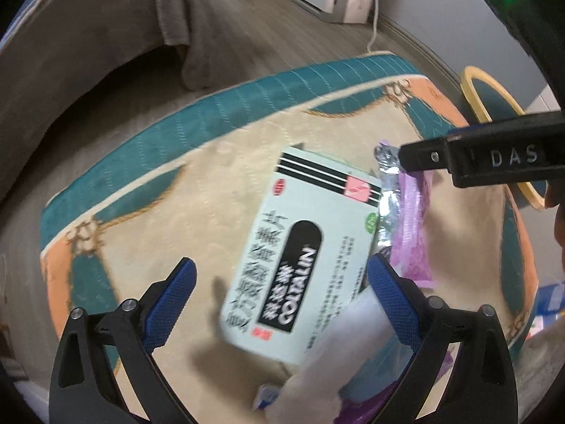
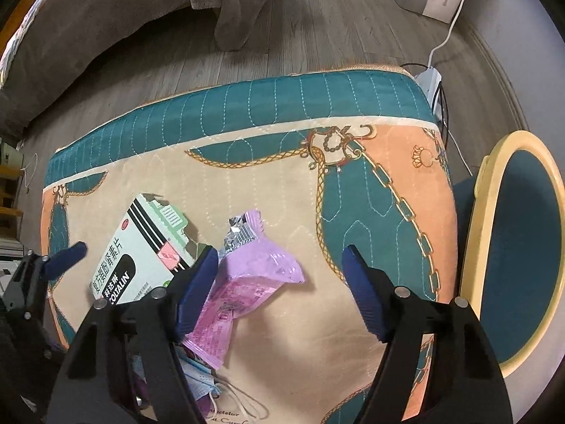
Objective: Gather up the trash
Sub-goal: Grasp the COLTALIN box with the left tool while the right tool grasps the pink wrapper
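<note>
Trash on quilted counter (image 2: 353,212), two claws above.
Medicine box (image 2: 141,261): flat, mid-counter. Purple wrapper (image 2: 243,279): touching box's right side. Blue face mask (image 2: 201,381): just below wrapper. Left claw (image 1: 282,282): wide, straddling box, nothing gripped. Right claw (image 2: 279,275): wide, over wrapper, one finger (image 2: 197,282) at its left edge.

quilted teal, beige and peach chain-print cushion (image 2: 353,113) | grey wood-plank floor (image 2: 317,35) beyond cushion | round yellow-rimmed teal chair seat (image 2: 522,247) right of cushion | white cable (image 2: 455,17) behind cushion
</note>
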